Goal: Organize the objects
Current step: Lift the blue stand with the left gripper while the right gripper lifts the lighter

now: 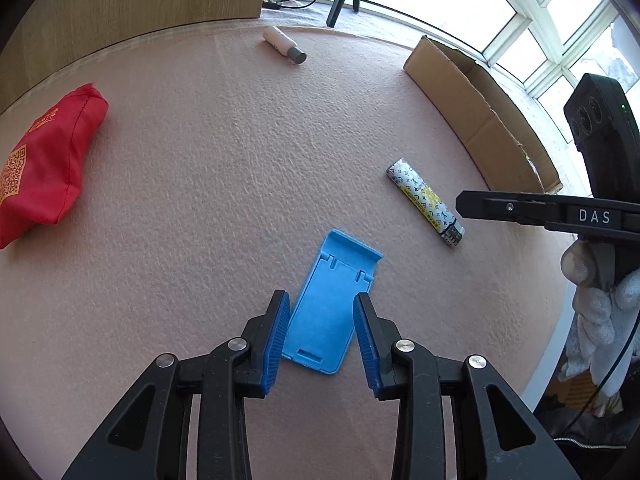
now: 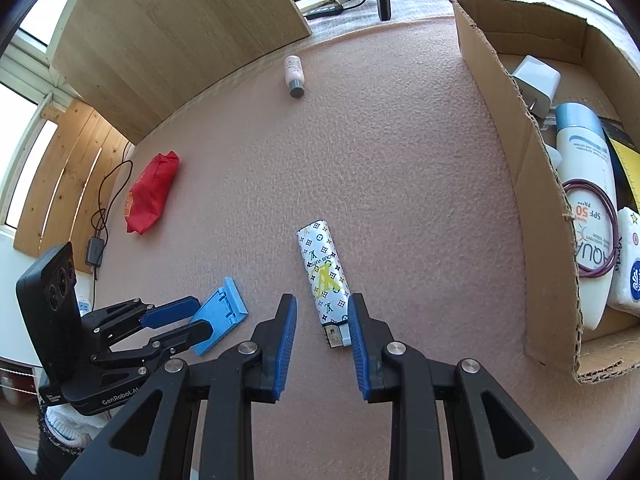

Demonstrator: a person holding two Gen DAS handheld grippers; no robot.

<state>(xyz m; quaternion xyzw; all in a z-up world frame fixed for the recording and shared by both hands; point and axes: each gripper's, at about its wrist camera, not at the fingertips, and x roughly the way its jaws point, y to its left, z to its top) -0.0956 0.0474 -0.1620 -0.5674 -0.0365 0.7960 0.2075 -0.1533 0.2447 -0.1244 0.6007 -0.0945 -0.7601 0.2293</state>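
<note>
Right wrist view: our cardboard box [image 2: 516, 184] already holds several items; both claws gape, left claw [image 1: 322, 334] astride the blue stand [image 1: 328, 304], right claw [image 2: 322, 342] astride the lighter [image 2: 324, 276]; pouch [image 2: 152, 192] and bottle [image 2: 295, 76] remain on the surface.

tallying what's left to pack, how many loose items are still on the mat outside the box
4: blue stand between the left claw's fingers, patterned lighter at the right claw, red pouch far left, small bottle at the far edge.
</note>
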